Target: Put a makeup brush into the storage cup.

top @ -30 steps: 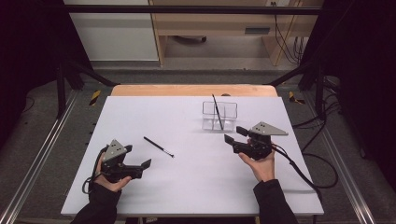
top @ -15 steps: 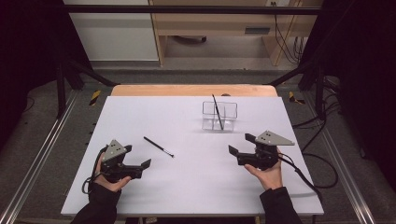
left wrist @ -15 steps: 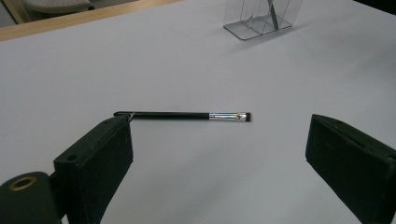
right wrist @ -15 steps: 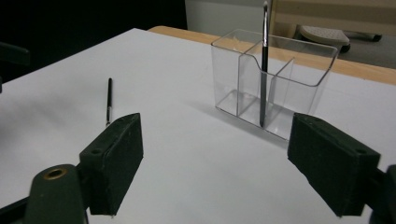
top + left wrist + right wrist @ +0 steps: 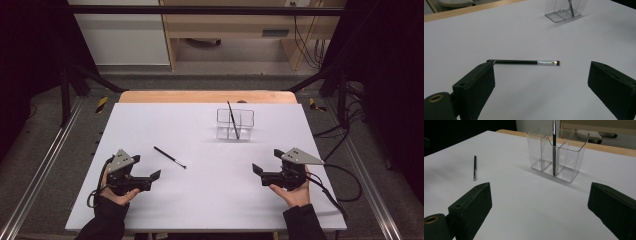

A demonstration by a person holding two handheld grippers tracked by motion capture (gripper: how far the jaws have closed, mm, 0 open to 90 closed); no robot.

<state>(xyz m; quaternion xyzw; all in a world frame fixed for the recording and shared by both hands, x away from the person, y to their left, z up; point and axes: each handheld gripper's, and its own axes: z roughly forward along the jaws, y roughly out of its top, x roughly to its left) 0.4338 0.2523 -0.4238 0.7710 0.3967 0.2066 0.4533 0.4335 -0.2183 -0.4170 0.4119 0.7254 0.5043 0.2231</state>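
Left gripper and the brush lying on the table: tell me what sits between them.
Nothing: bare white table separates the left gripper from the brush, seen in the left gripper view.

Bench (image 5: 150, 125): white top, wooden strip along far edge. On it: black makeup brush (image 5: 170, 157) w/ silver ferrule, lying flat, left of centre, diagonal. Clear divided organiser (image 5: 245, 118) far, right of centre, upright; second brush (image 5: 233, 120) stands tilted in one compartment. Brush & organiser well apart.

Both black tongs, left (image 5: 156, 175) and right (image 5: 257, 169), carry grey three-cornered plates and trailing black cables; sleeves are dark.
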